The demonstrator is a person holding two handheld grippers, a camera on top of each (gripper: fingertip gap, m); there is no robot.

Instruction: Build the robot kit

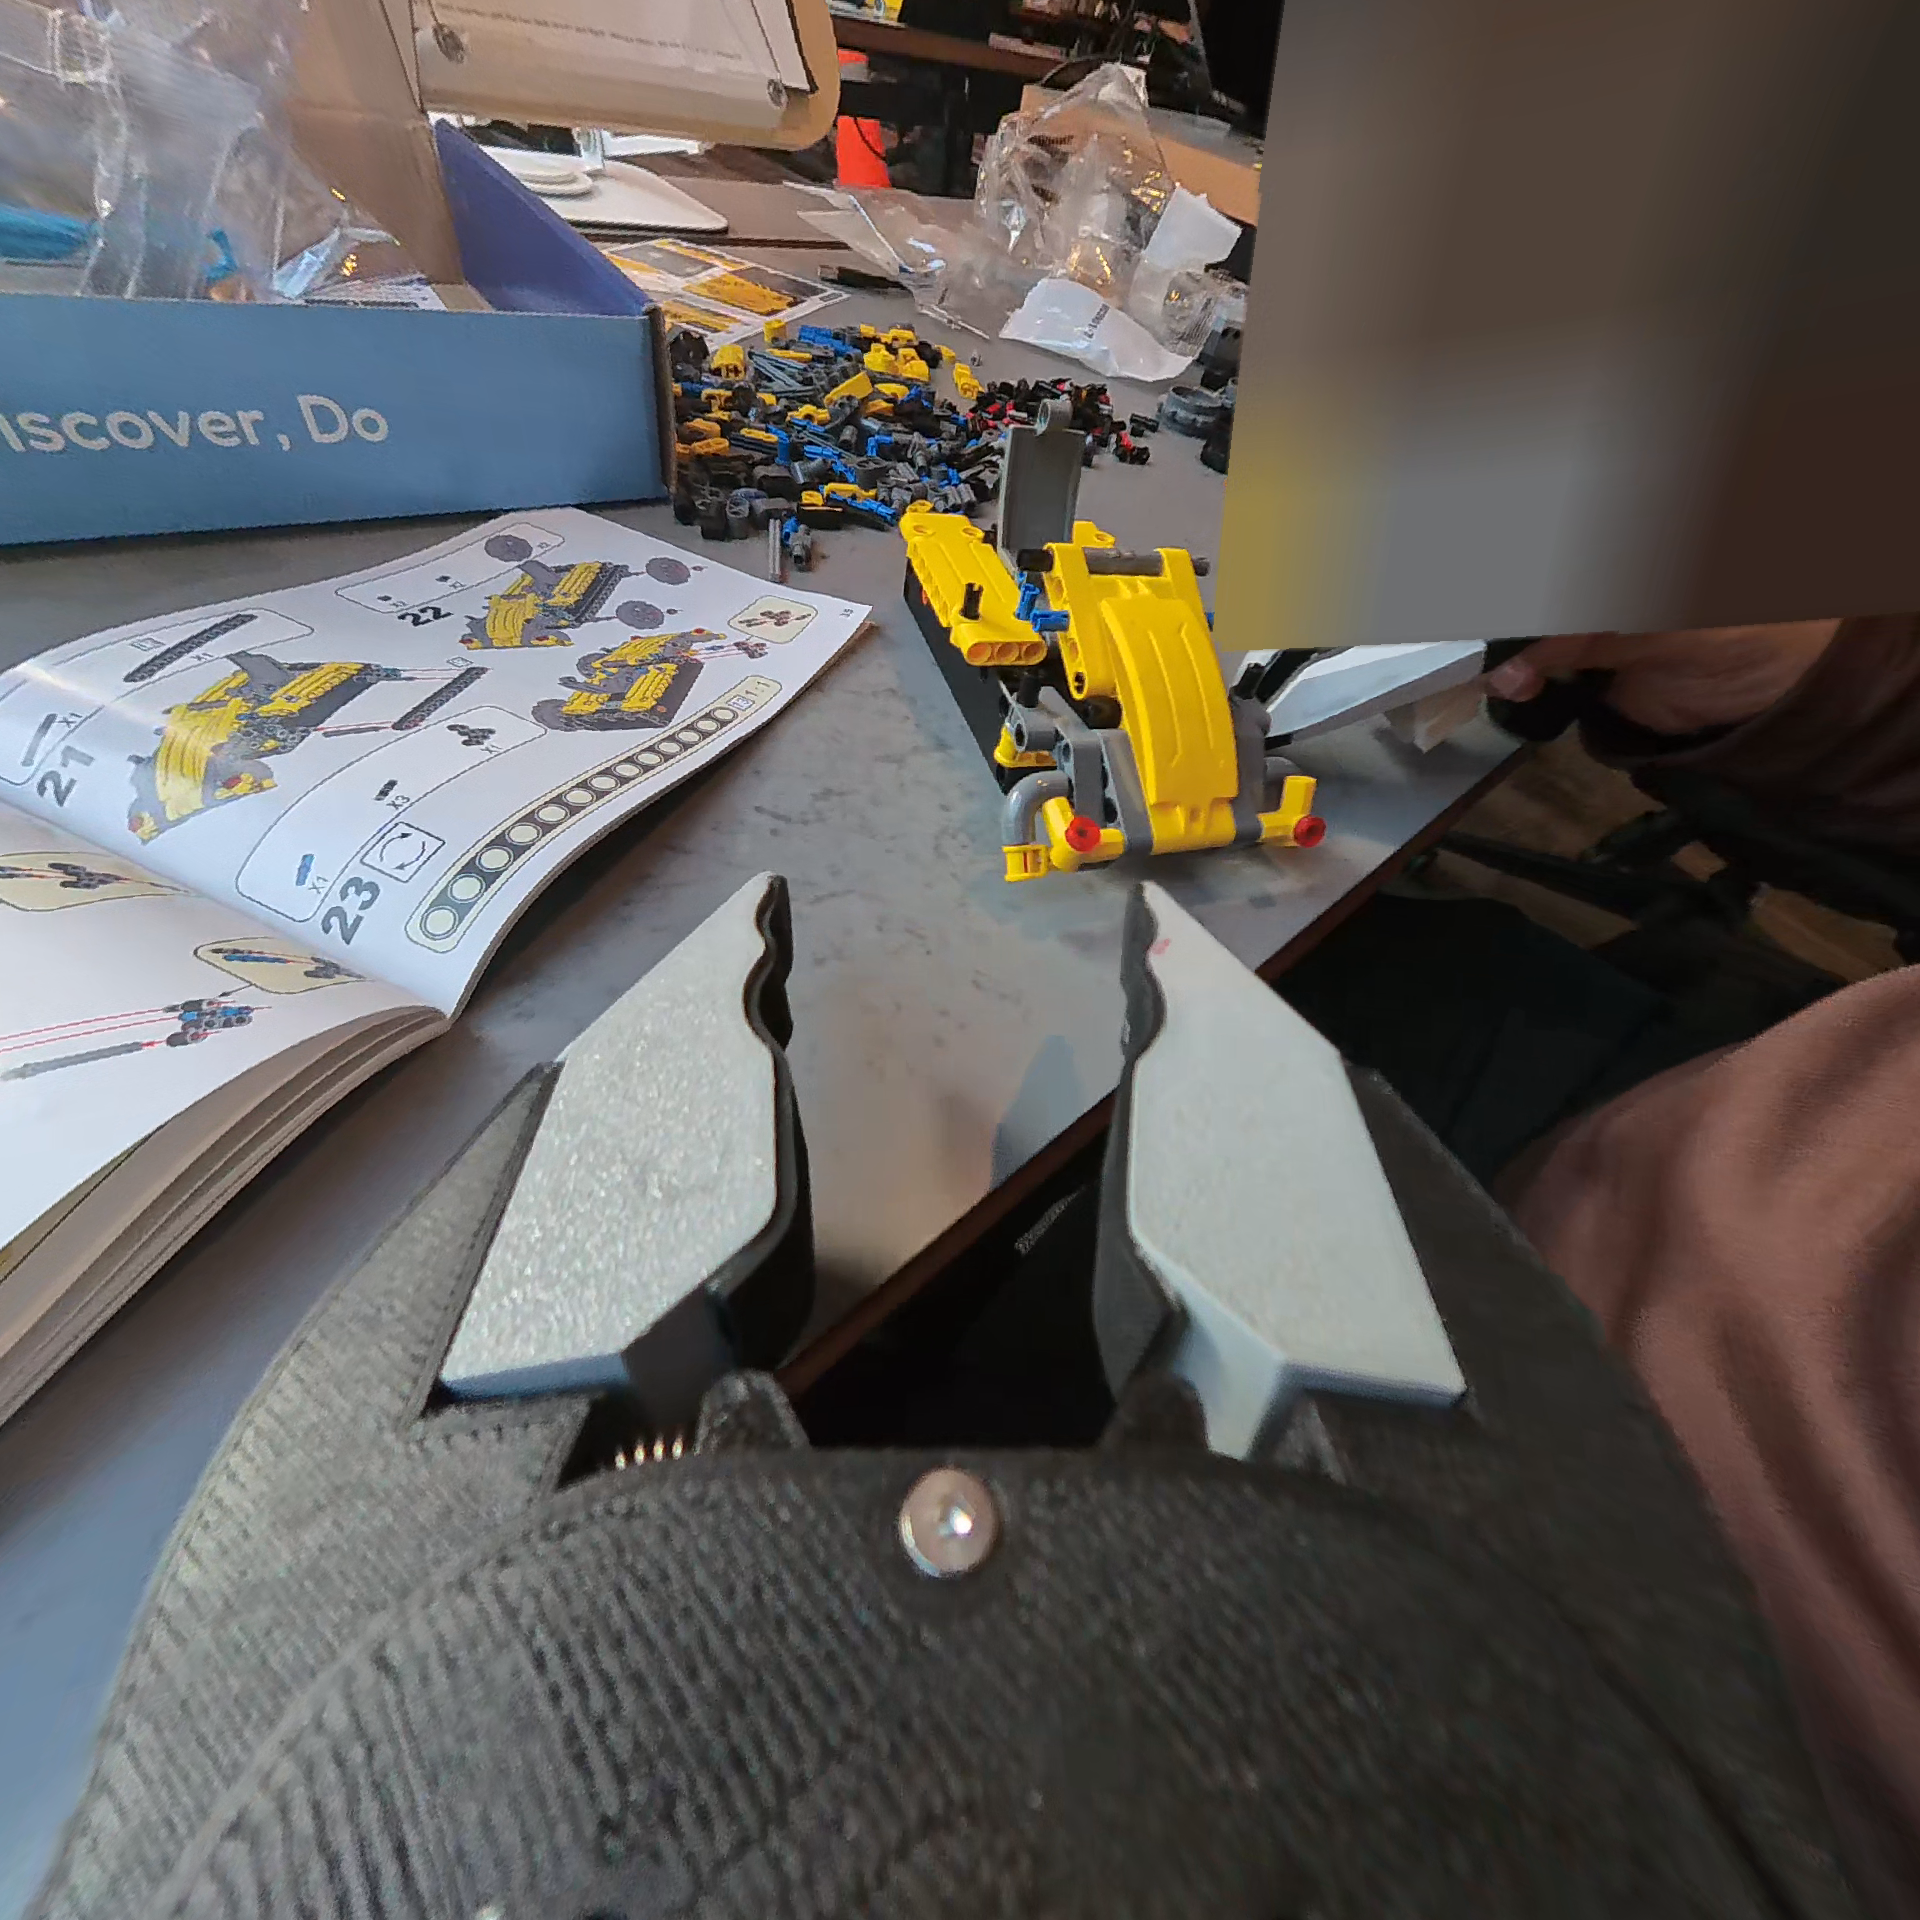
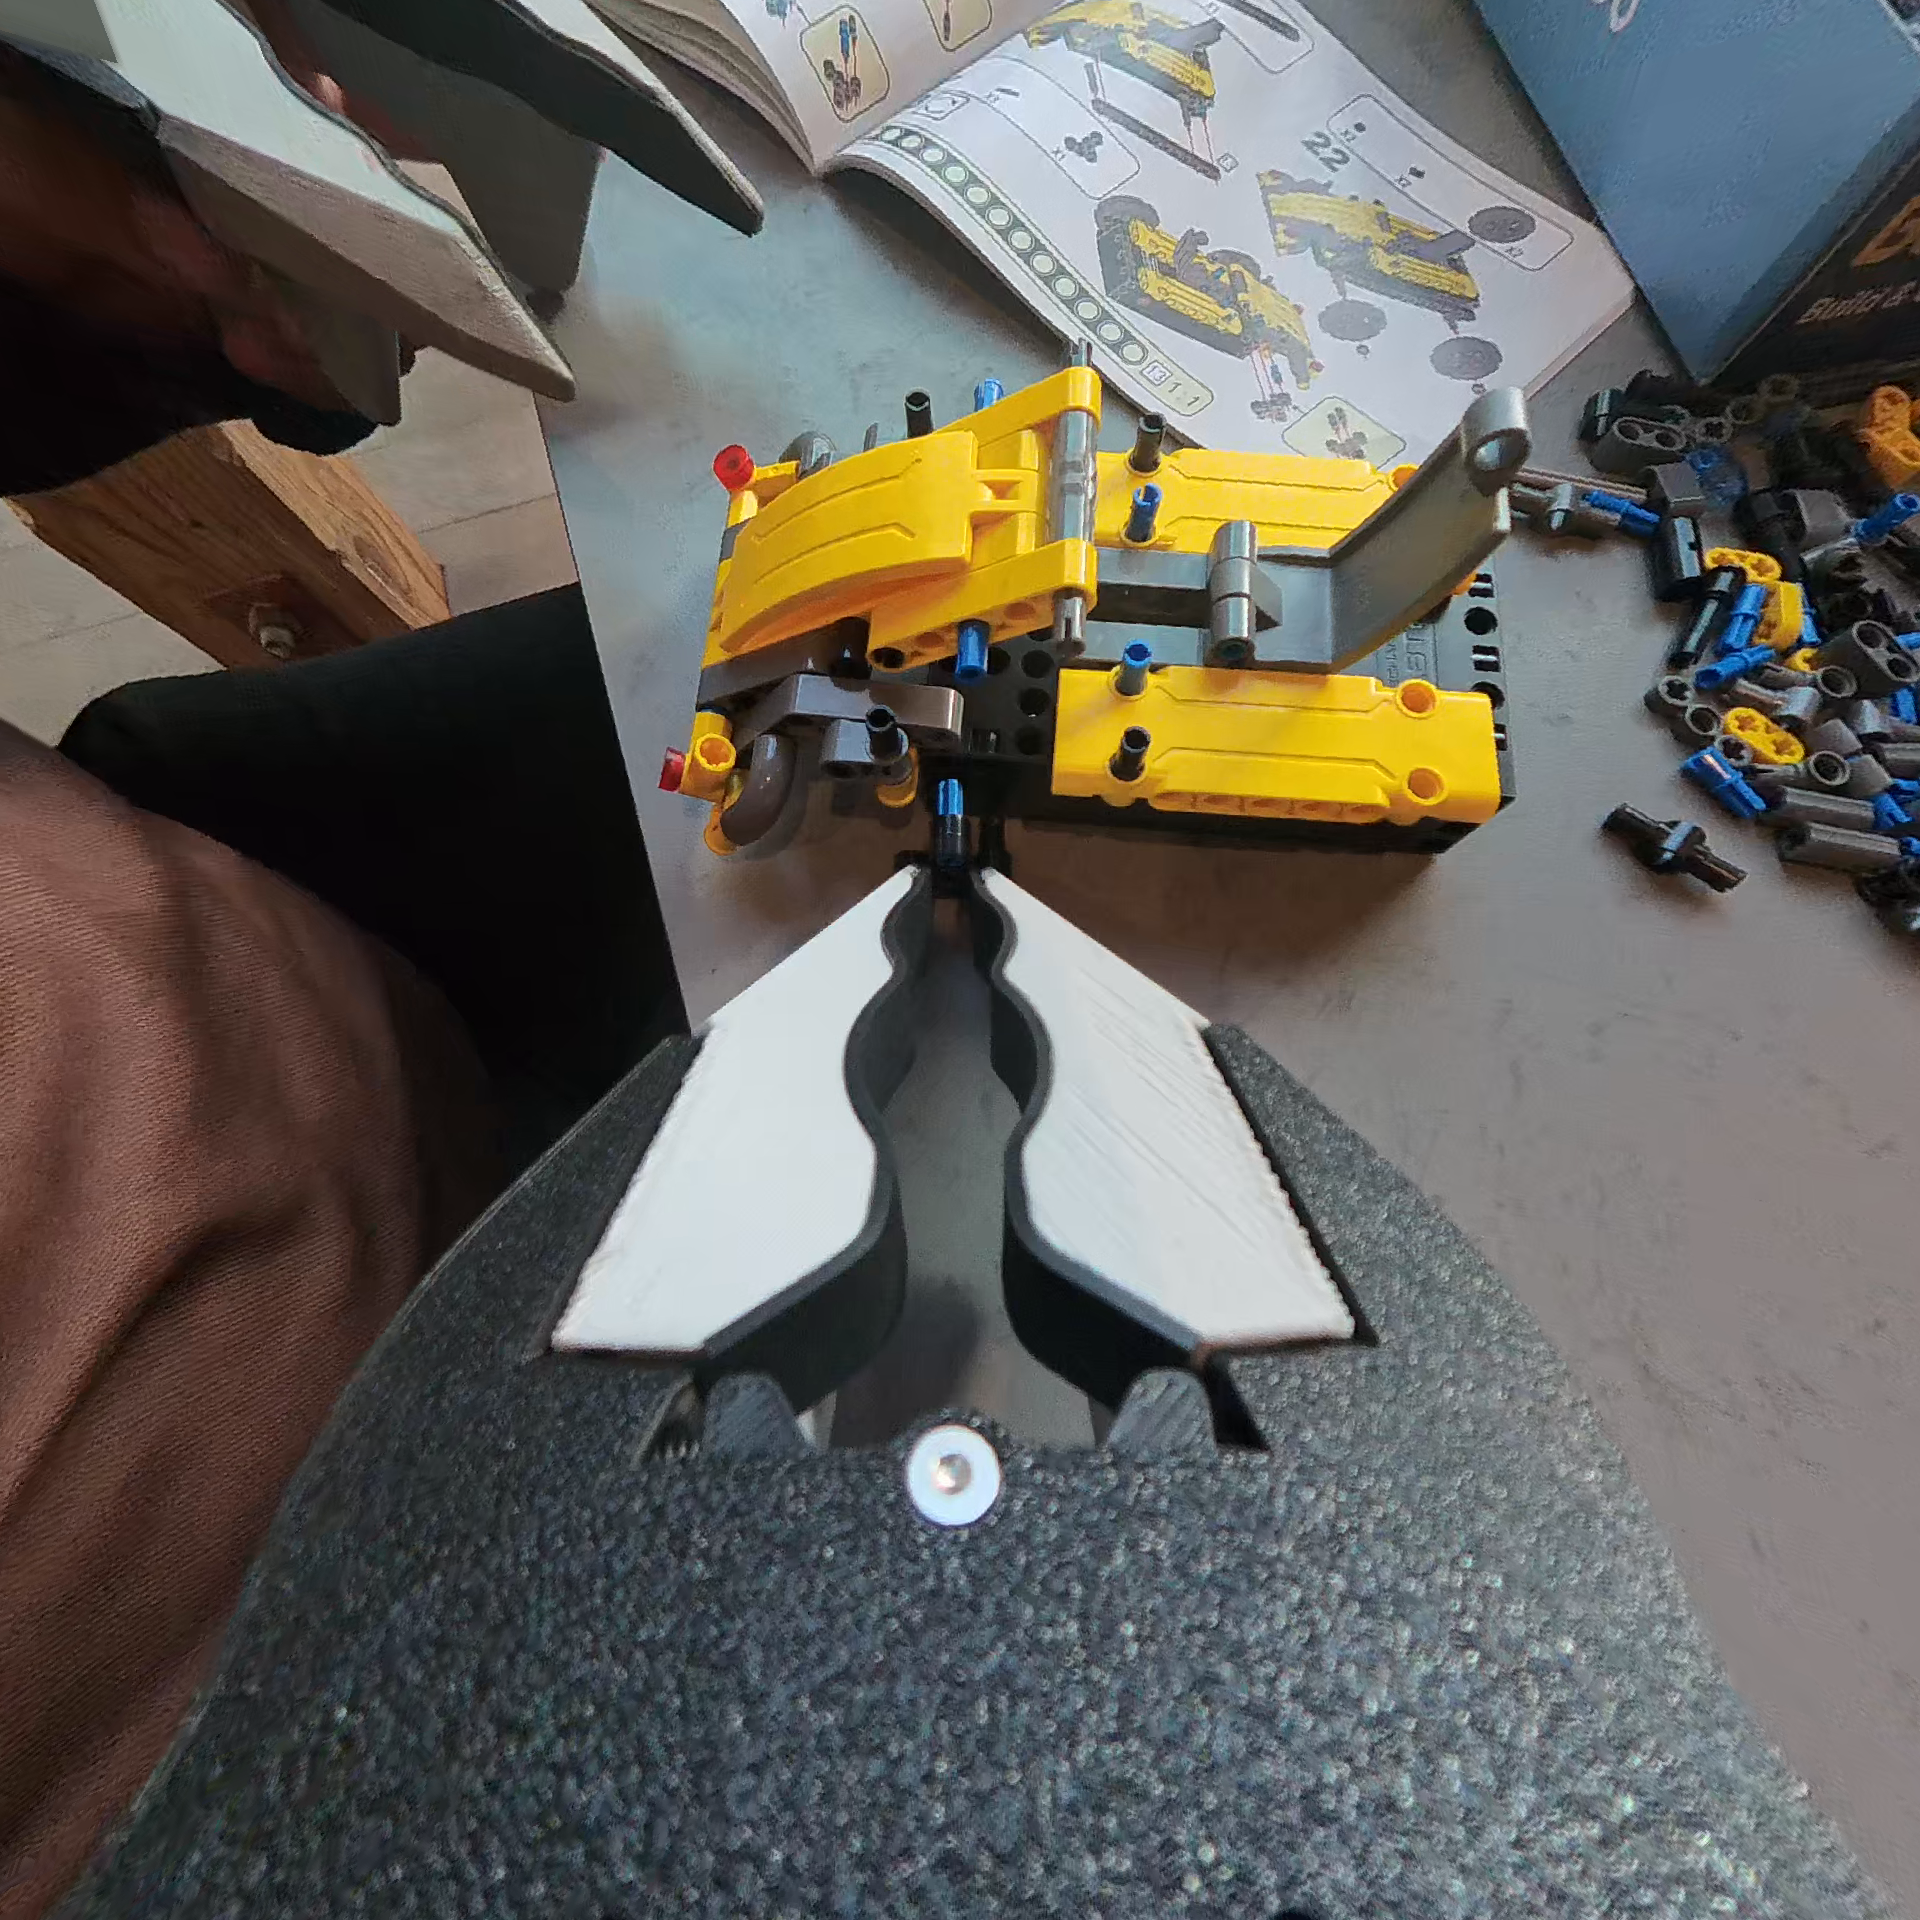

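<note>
A partly built yellow, grey and black brick vehicle (image 2: pixel 1091 623) lies on the grey table (image 2: pixel 1351 1039); it also shows in the left wrist view (image 1: pixel 1132 686). My right gripper (image 2: pixel 951 878) is shut on a small blue and black pin (image 2: pixel 948 816), with the pin's blue end against the model's near side. My left gripper (image 1: pixel 961 914) is open and empty, hovering over the table's near edge, a short way in front of the model's red-light end. The left gripper also shows at the top left of the right wrist view (image 2: pixel 364 208).
An open instruction booklet (image 1: pixel 343 790) lies left of the model. A blue box (image 1: pixel 312 416) stands behind the booklet. A pile of loose small parts (image 1: pixel 862 426) and clear plastic bags (image 1: pixel 1091 208) lie farther back. The table edge (image 1: pixel 1382 873) runs just right of the model. The grippers' ends are close to 15 cm from one another.
</note>
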